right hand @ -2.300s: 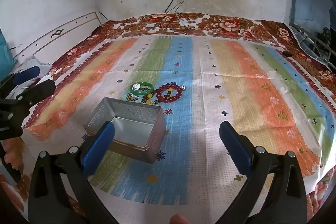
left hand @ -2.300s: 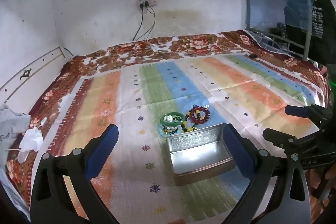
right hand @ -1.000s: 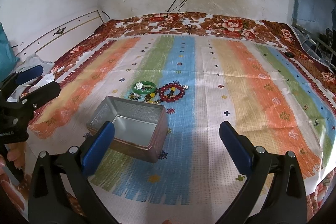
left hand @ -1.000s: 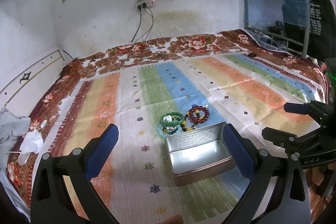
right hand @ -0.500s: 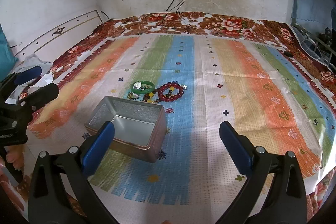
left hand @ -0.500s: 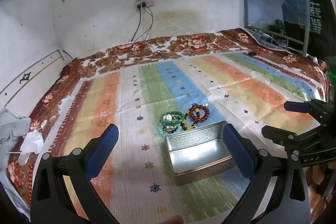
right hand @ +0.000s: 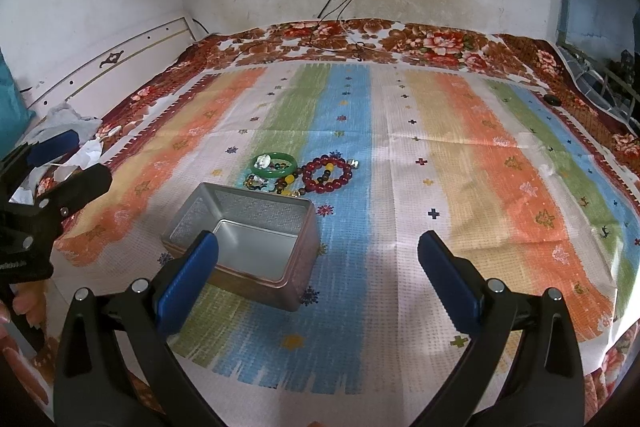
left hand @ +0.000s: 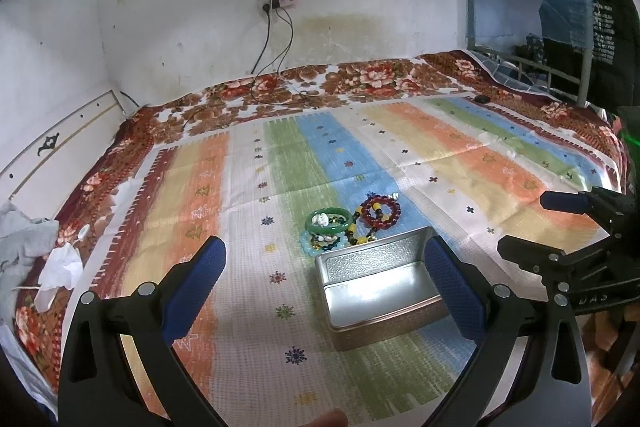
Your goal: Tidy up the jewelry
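An open, empty metal tin point(left hand: 380, 287) point(right hand: 248, 239) sits on the striped cloth. Just behind it lies a pile of jewelry: a green bangle point(left hand: 329, 221) point(right hand: 275, 165), a red bead bracelet point(left hand: 381, 211) point(right hand: 329, 175) and smaller mixed bead strands point(left hand: 332, 241) point(right hand: 276, 183). My left gripper point(left hand: 326, 277) is open and empty, held above the cloth in front of the tin; it also shows at the left in the right wrist view point(right hand: 56, 171). My right gripper point(right hand: 318, 269) is open and empty, near the tin's right side; it also shows at the right in the left wrist view point(left hand: 536, 227).
The striped cloth point(left hand: 460, 163) covers a bed with a floral blanket point(left hand: 360, 79) at the far edge. Crumpled white tissue and grey cloth point(left hand: 48, 267) lie at the left edge. A power strip with cables point(left hand: 278, 1) hangs on the wall. A metal rack with clothes point(left hand: 560, 39) stands at the right.
Both grippers have stayed open and drifted only slightly. The tin and jewelry have not moved.
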{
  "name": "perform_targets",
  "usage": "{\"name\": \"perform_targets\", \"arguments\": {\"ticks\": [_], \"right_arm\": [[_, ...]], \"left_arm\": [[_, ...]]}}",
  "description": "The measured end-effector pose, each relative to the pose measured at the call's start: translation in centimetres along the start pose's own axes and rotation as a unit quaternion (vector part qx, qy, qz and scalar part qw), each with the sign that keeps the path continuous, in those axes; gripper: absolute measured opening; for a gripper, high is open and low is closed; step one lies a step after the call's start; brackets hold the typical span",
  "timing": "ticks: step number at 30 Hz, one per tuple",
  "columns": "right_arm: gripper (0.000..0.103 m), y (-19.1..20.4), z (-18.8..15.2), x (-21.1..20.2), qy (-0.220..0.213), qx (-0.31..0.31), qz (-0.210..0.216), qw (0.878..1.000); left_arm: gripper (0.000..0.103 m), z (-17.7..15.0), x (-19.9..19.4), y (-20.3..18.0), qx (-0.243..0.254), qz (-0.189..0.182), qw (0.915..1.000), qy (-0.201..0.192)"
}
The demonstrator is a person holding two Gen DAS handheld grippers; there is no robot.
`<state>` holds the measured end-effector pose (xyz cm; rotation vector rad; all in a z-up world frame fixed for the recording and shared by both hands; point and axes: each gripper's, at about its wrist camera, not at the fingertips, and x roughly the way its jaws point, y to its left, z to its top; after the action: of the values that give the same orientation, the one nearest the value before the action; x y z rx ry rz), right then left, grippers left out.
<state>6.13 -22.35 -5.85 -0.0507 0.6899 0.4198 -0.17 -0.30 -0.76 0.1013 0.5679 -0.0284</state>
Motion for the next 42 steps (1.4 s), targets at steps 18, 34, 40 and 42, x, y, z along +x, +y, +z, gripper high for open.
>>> {"name": "perform_targets", "arguments": {"ticks": [18, 34, 40, 42], "right_arm": [[0.098, -0.4, 2.2, 2.1, 0.006, -0.009, -0.022, 1.0], [0.098, -1.1, 5.9, 5.7, 0.032, -0.006, -0.016, 0.999], [0.098, -1.9, 6.4, 6.8, 0.046, 0.004, -0.035, 0.998], [0.098, -2.3, 6.8, 7.3, 0.049, 0.011, -0.034, 0.998]], "left_arm": [[0.097, 0.4, 1.0, 0.7, -0.009, -0.003, 0.9999, 0.007], [0.097, 2.7, 5.9, 2.9, -0.036, -0.018, 0.995, 0.091], [0.097, 4.0, 7.5, 2.6, -0.033, -0.021, 0.9946, 0.096], [0.097, 4.4, 8.3, 2.5, -0.032, -0.019, 0.9944, 0.099]]}}
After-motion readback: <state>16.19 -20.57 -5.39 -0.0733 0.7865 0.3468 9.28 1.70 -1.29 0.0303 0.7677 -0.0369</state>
